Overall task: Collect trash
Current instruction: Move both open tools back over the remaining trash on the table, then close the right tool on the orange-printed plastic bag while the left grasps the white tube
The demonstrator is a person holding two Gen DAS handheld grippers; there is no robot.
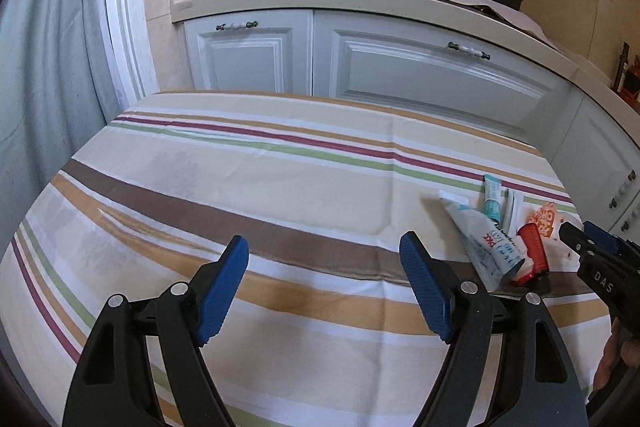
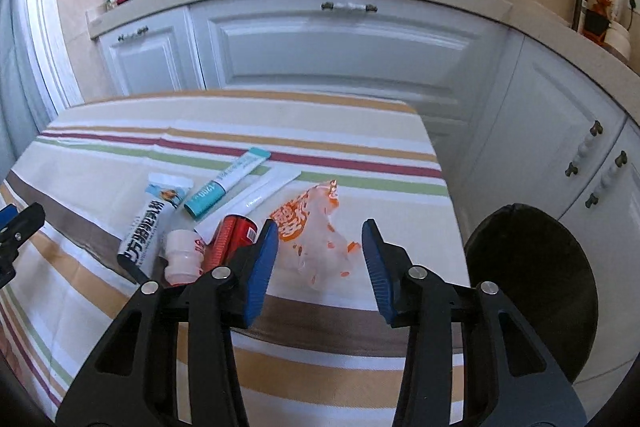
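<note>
Left tongs [image 1: 324,279]: jaws spread wide with nothing between them, hovering above the striped cloth of the surface [image 1: 240,187], left of the litter.

Litter, clustered on the right part of the surface, from left to right:
- a white tube with a black end [image 2: 154,227], lying slantwise;
- a small white bottle [image 2: 182,257], just beside the tube's near end;
- a teal-and-white sachet [image 2: 224,183], farther back, with a long white sachet [image 2: 256,197] alongside it;
- a red can [image 2: 230,237] on its side, touching the bottle and partly hidden behind the left blue pad of the right tongs;
- a crumpled clear wrapper with orange print [image 2: 316,227], the rightmost piece.

Right tongs [image 2: 320,267]: jaws partly apart, empty, poised over the orange-printed wrapper, which shows in the gap between the pads; contact cannot be told.

Right of the surface, on the floor beside the white cabinets [image 2: 340,47], stands a round bin lined with a black bag [image 2: 532,287]. The far counter carries bottles, a wok and a dark pot.
</note>
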